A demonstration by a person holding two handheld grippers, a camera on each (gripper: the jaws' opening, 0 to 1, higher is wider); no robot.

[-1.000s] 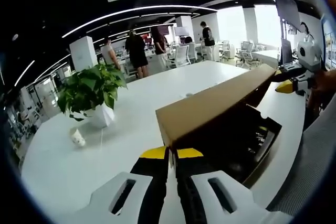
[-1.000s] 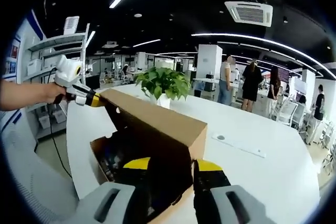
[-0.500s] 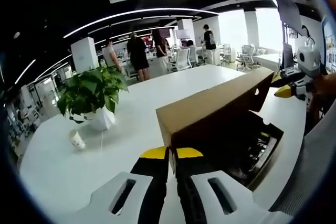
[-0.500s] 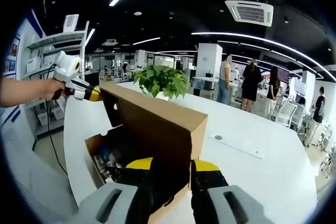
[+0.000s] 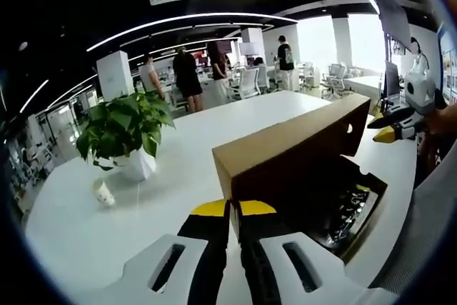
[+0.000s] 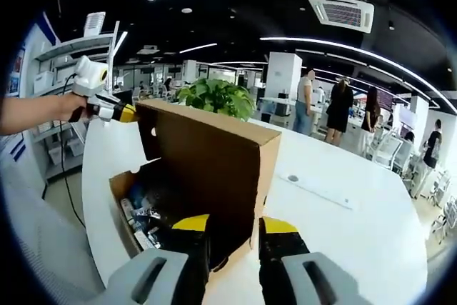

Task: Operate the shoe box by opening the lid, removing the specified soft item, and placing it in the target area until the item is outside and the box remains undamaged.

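Left gripper and right gripper each pinch an end corner of the raised lid.
The shoe box lies open on the white table (dark contents inside, blurred); a potted plant stands beyond.

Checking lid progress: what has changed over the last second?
The lid has swung further up, from slanted over the box to nearly upright, exposing more of the contents. Both tools, left and right, stay clamped on the lid's corners. Plant and table unchanged.
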